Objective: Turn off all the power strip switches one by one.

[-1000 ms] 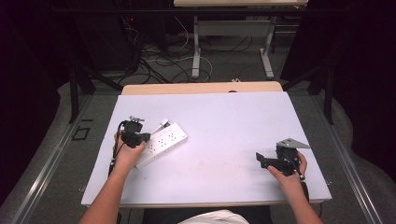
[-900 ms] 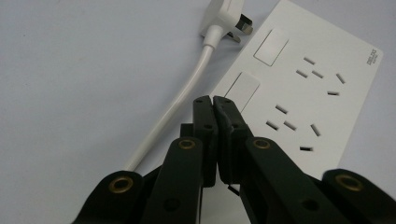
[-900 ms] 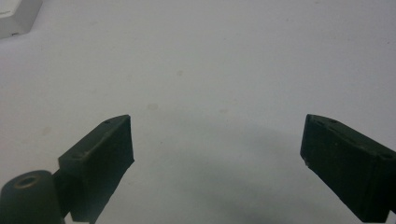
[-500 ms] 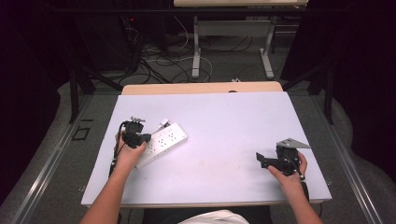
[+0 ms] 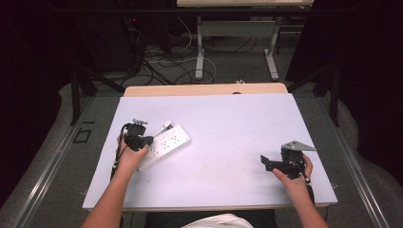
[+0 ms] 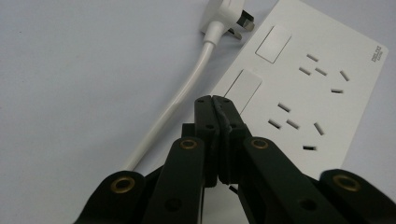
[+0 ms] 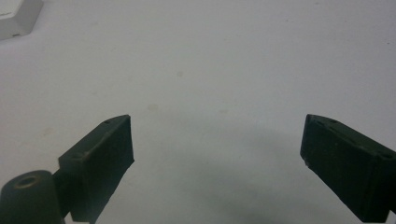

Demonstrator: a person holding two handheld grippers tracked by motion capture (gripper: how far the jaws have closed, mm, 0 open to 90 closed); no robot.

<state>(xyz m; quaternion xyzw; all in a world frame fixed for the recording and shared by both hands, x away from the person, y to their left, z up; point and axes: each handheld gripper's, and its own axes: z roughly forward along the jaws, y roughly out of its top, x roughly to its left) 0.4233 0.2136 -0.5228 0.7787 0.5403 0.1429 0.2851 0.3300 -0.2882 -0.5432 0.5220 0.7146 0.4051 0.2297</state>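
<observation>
A white power strip (image 5: pixel 166 145) lies on the left half of the table, its white cable (image 6: pixel 173 105) and plug (image 6: pixel 224 16) beside it. My left gripper (image 5: pixel 147 139) hovers over the strip's near end; in the left gripper view its jaws are pressed together with nothing between them, tips (image 6: pixel 214 100) above a switch on the strip (image 6: pixel 299 88). My right gripper (image 5: pixel 263 162) rests low at the table's right front. Its fingers (image 7: pixel 105 158) stand wide apart over bare table surface. A corner of the strip (image 7: pixel 16 16) appears at the top left of the right gripper view.
The pale table (image 5: pixel 237 123) has a wooden strip along its far edge (image 5: pixel 204 89). Beyond it are metal table legs and loose cables on the floor (image 5: pixel 190 52). The person's forearms (image 5: pixel 111 194) come in from the bottom.
</observation>
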